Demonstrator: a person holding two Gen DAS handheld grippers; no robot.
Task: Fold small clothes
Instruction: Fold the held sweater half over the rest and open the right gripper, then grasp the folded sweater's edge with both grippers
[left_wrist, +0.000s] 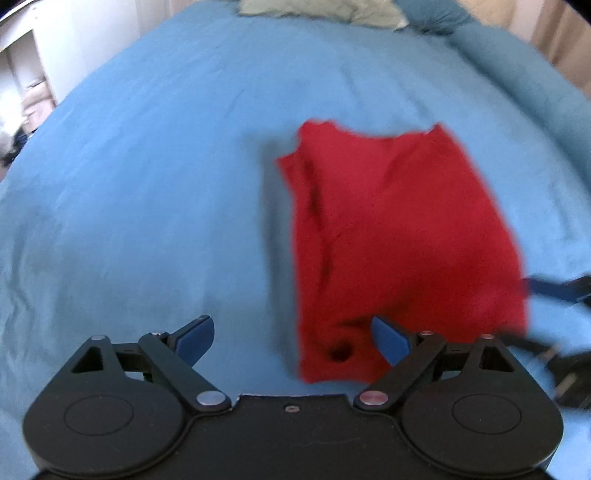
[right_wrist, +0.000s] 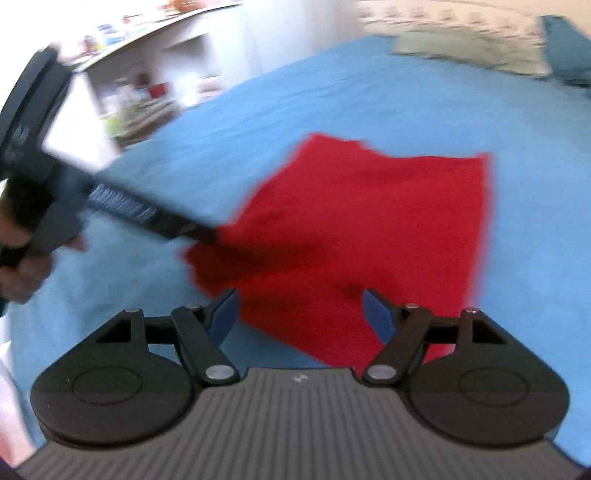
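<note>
Both grippers were held with jaws apart and empty: the left gripper (left_wrist: 291, 338) and the right gripper (right_wrist: 300, 314) hovered over a red garment (left_wrist: 399, 236), already folded into a rough rectangle, at 1 o'clock on the blue bedsheet (left_wrist: 147, 184). Further folds were judged still possible.

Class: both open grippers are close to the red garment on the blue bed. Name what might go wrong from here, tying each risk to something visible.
1. The red garment looks bunched along its left edge, so folding now may lock in creases.
2. The left gripper has one finger over cloth and one over the blue sheet; closing might pinch the sheet too.
3. The right gripper is open near the garment's near corner, close to the other gripper, so they may collide.
</note>
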